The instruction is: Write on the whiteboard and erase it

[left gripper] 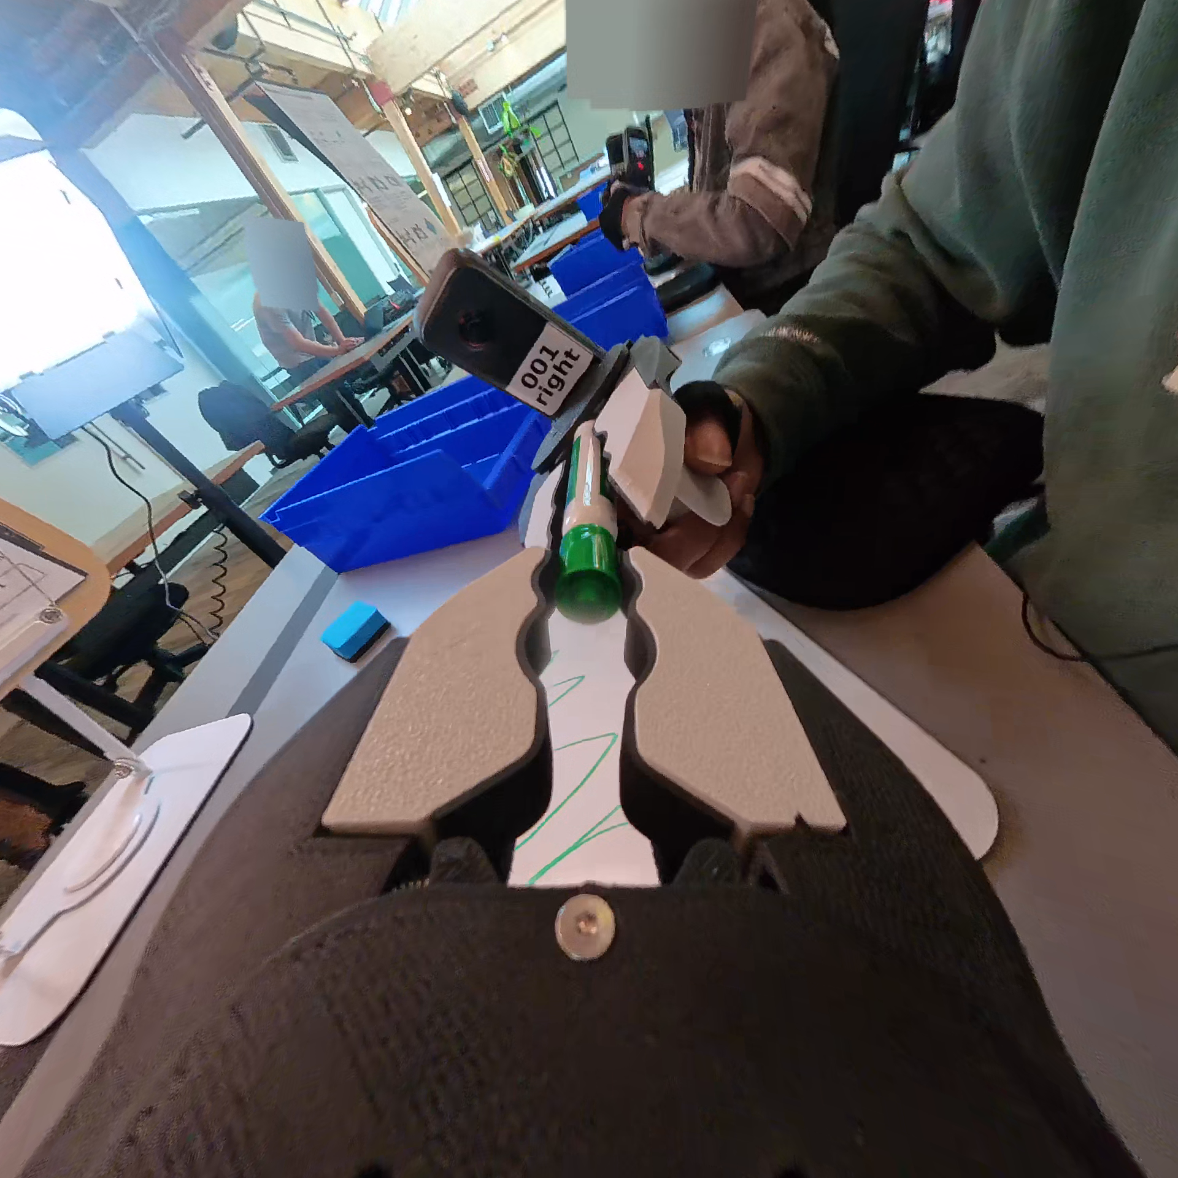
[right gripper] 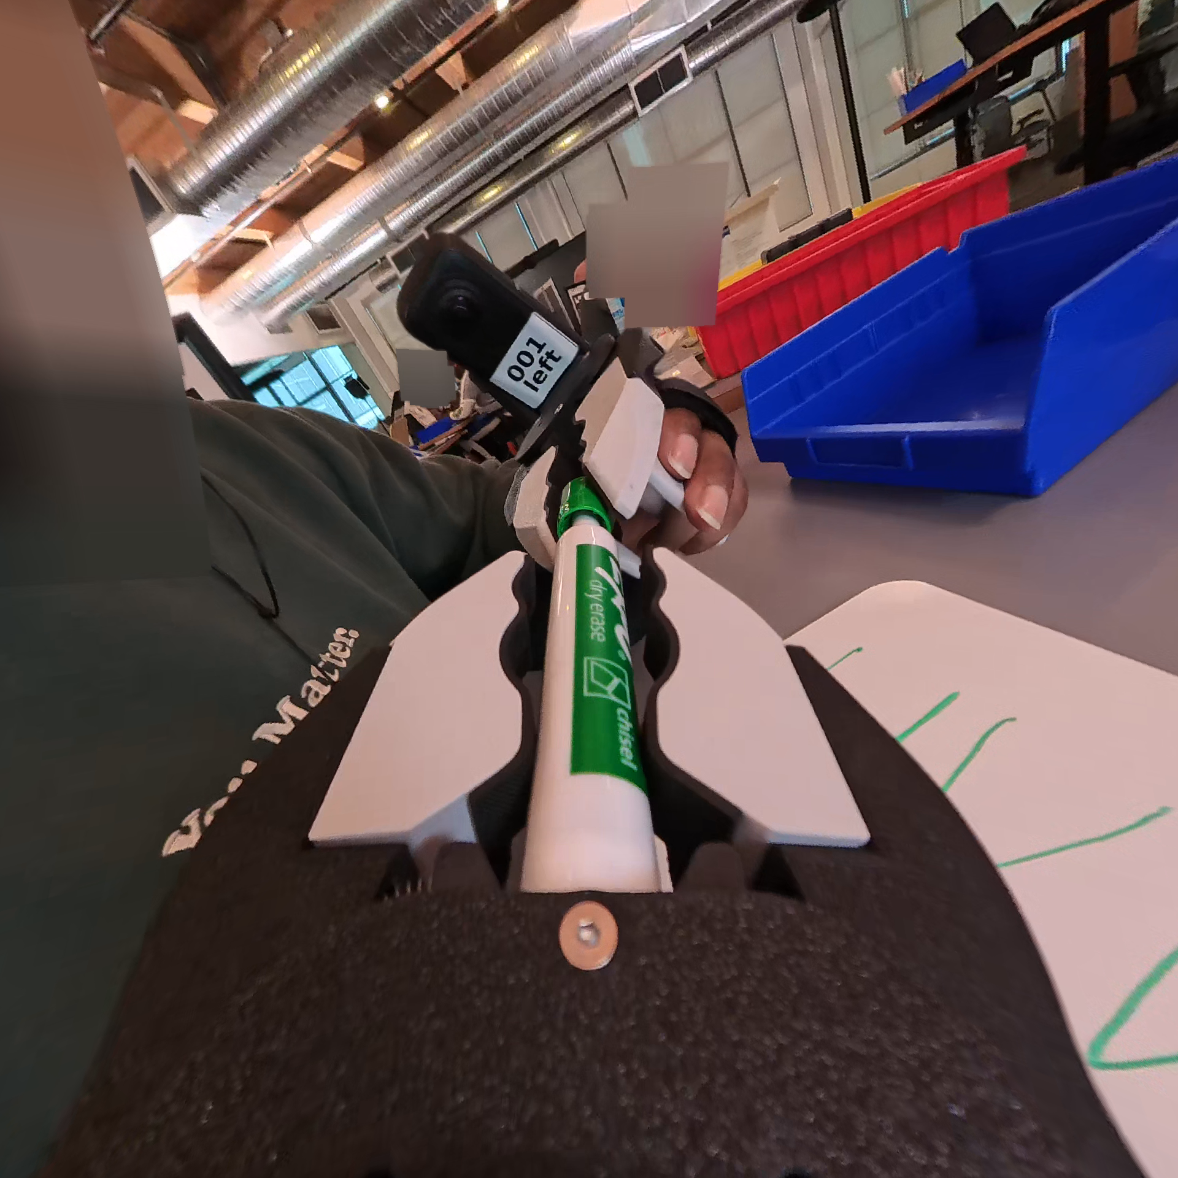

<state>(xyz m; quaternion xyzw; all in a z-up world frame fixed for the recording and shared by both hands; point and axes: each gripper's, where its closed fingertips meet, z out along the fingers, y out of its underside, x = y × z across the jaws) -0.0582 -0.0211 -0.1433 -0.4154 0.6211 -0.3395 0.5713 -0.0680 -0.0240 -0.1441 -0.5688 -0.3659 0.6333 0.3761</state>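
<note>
A white dry-erase marker (right gripper: 593,733) with a green label lies lengthwise between my right gripper's (right gripper: 589,574) jaws, which are shut on its barrel. Its green cap (left gripper: 586,574) sits at the marker's far end, between the fingertips of my left gripper (left gripper: 586,567), which is shut on it. The two grippers face each other tip to tip a little above the whiteboard (right gripper: 956,733), which lies flat on the grey table and bears green zigzag strokes. In the left wrist view the right gripper (left gripper: 589,491) holds the barrel (left gripper: 583,472). In the right wrist view the left gripper (right gripper: 577,497) holds the cap (right gripper: 577,503).
A blue eraser (left gripper: 354,630) lies on the table left of the whiteboard (left gripper: 580,765). Blue bins (left gripper: 408,497) stand behind it; a blue bin (right gripper: 956,395) and a red bin (right gripper: 860,268) show in the right wrist view. A white plate (left gripper: 108,860) lies at the table's left edge. People stand nearby. The grippers are tip to tip, or close to it.
</note>
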